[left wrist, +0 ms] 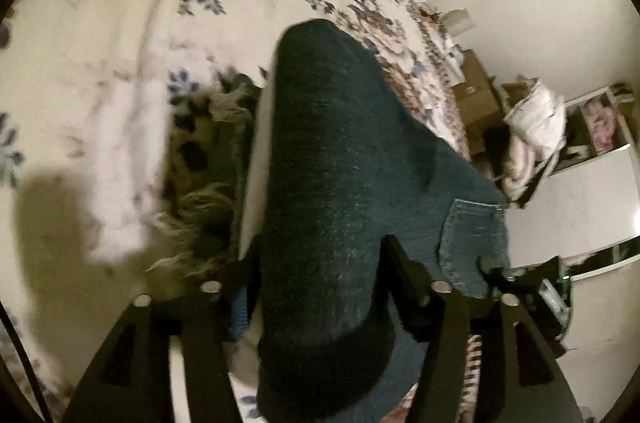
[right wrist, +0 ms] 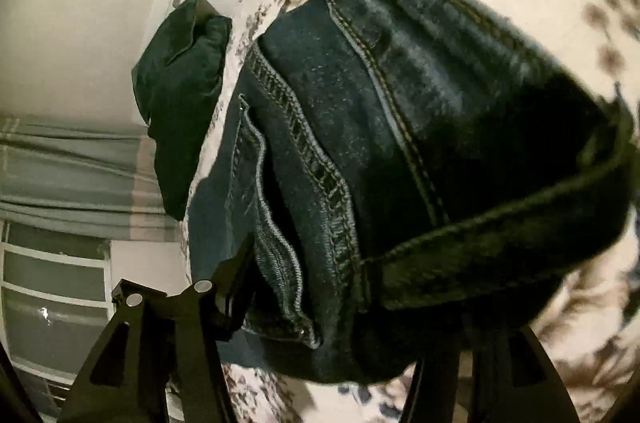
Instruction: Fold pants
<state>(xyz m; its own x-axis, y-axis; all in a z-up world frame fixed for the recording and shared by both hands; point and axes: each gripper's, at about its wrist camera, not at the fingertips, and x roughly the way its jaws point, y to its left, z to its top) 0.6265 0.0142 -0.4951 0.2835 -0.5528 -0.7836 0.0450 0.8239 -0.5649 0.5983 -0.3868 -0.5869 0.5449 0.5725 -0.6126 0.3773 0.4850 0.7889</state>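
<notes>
Dark blue jeans (left wrist: 328,143) lie in a folded bundle on a floral bedspread (left wrist: 120,43), a back pocket (left wrist: 468,235) showing at the right. Frayed leg hems (left wrist: 200,207) stick out at the left. My left gripper (left wrist: 320,251) is open, and the thick fold bulges up between its fingers. In the right wrist view the jeans (right wrist: 400,103) show seams and a waistband. My right gripper (right wrist: 332,303) also stands open astride the denim. Its left finger (right wrist: 240,263) rests beside the cloth; its right one is mostly hidden under it.
A dark green pillow (right wrist: 180,95) lies at the bed's far edge by the wall. Beside the bed stand cardboard boxes (left wrist: 476,95), a white bundle (left wrist: 536,119) and a shelf (left wrist: 600,119). A grey-green curtain (right wrist: 72,163) hangs at the left.
</notes>
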